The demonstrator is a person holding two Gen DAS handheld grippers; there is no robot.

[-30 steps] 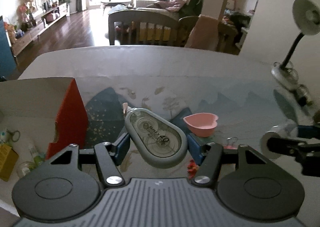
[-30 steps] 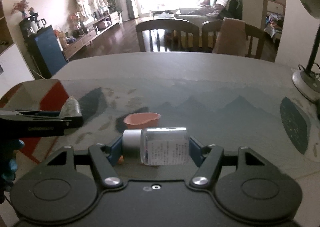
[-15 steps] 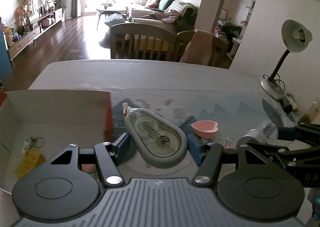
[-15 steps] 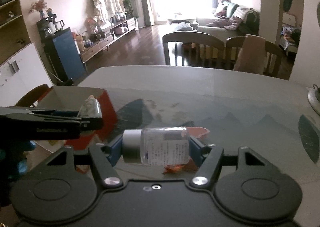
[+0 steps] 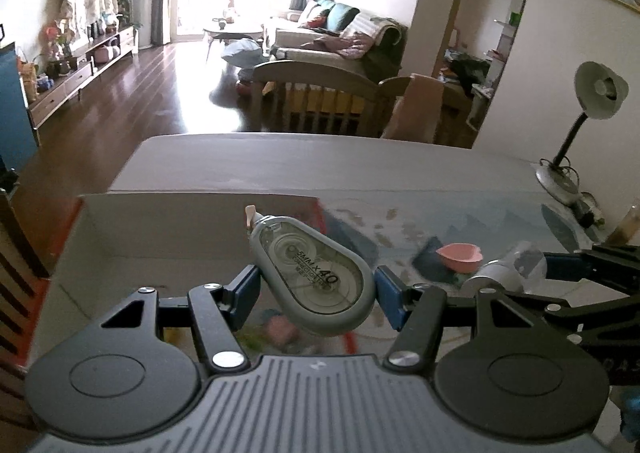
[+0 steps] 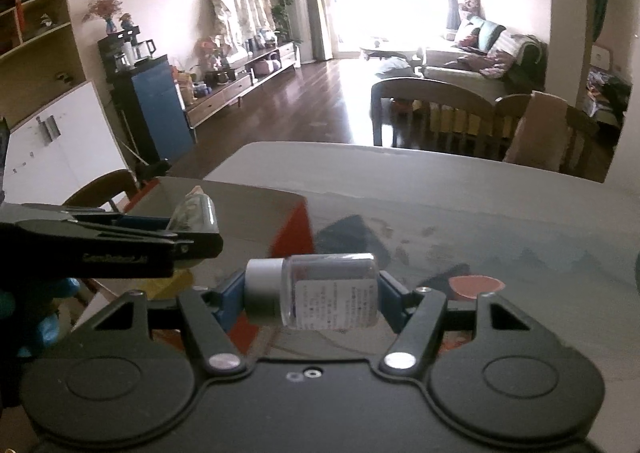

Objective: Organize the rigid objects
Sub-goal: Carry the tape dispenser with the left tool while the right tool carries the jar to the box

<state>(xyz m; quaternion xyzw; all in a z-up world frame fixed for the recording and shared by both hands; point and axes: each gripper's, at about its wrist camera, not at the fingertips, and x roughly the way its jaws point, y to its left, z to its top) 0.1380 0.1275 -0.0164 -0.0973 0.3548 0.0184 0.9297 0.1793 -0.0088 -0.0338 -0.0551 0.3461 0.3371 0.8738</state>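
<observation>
Grey tape dispenser (image 5: 316,277) clenched in left tongs (image 5: 316,293), clear bottle (image 6: 320,291) in right tongs (image 6: 312,293).
Open cardboard box (image 5: 160,237) lower left; pink heart dish (image 5: 460,258) on tabletop (image 5: 320,161) at right.

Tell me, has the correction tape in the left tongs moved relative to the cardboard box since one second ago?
Yes. The correction tape went leftward: earlier right of the box's red wall, now over the open cardboard box.

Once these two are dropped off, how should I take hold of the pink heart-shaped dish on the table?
Grip the pink dish by its rim, coming from above with one finger inside and one outside. It sits upright and open, shallow and thin-walled, so the lobed side probably gives the flattest wall to pinch; its sloped outside would likely slip from a side squeeze.
</observation>
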